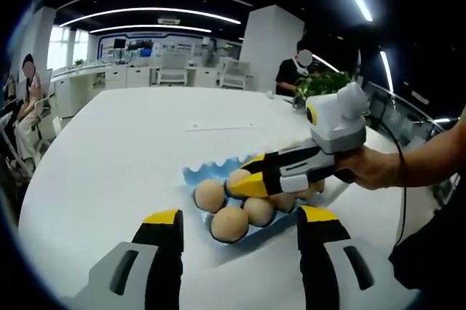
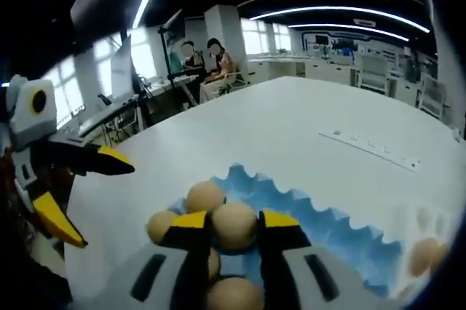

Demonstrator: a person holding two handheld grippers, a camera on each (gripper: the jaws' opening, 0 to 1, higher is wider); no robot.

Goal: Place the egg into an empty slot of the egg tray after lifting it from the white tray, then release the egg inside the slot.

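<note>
**Right gripper clamped on an egg over the blue egg tray**

The white table (image 1: 131, 142) is the largest surface. Broad bare tabletop extends to the left of the trays and beyond them toward its far curved edge in the left gripper view. A flat strip (image 2: 371, 148) lies on the table well apart from the trays.

The blue egg tray (image 2: 328, 226) sits near the table's near edge. Its scalloped rim faces the open tabletop, and its slots toward the right side in the right gripper view appear unfilled. Several eggs sit in the slots at its left end. A white tray (image 2: 429, 230) lies just beside the blue tray at the right edge of that view, with one egg (image 2: 421, 253) in it.

The left gripper (image 1: 240, 226) hovers near the blue tray's near edge, jaws spread apart with nothing between them.

The right gripper (image 2: 234, 228) has its jaws closed against both sides of the held egg (image 2: 234, 224), positioned over the filled end of the blue tray.
</note>
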